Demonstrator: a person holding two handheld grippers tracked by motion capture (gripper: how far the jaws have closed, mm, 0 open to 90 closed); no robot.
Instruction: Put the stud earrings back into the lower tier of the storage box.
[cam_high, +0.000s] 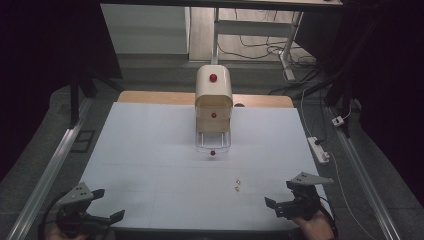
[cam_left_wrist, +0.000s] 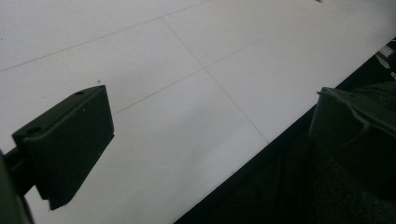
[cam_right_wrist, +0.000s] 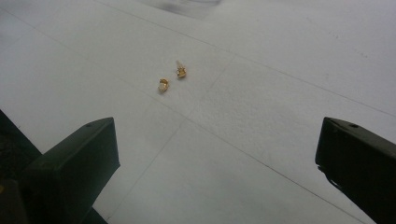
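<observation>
Two tiny gold earrings (cam_high: 238, 185) (cam_right_wrist: 171, 78) lie close together on the white table sheet (cam_high: 150, 165), right of centre. A cream jewellery cabinet (cam_high: 214, 97) with red knobs stands at the far middle; its clear bottom drawer (cam_high: 212, 142) is pulled out toward me. My right gripper (cam_high: 281, 195) (cam_right_wrist: 219, 163) rests at the near right, open, empty, its jaws pointing toward the earrings a short way off. Down in the near left corner sits my left gripper (cam_high: 109, 205) (cam_left_wrist: 210, 135), open and empty, over the sheet's front edge.
A wooden tabletop strip (cam_high: 260, 101) shows behind the sheet. A power strip (cam_high: 318, 149) and cables lie on the floor to the right. Metal rails (cam_high: 55, 160) run along both sides. A desk frame (cam_high: 285, 45) stands farther back.
</observation>
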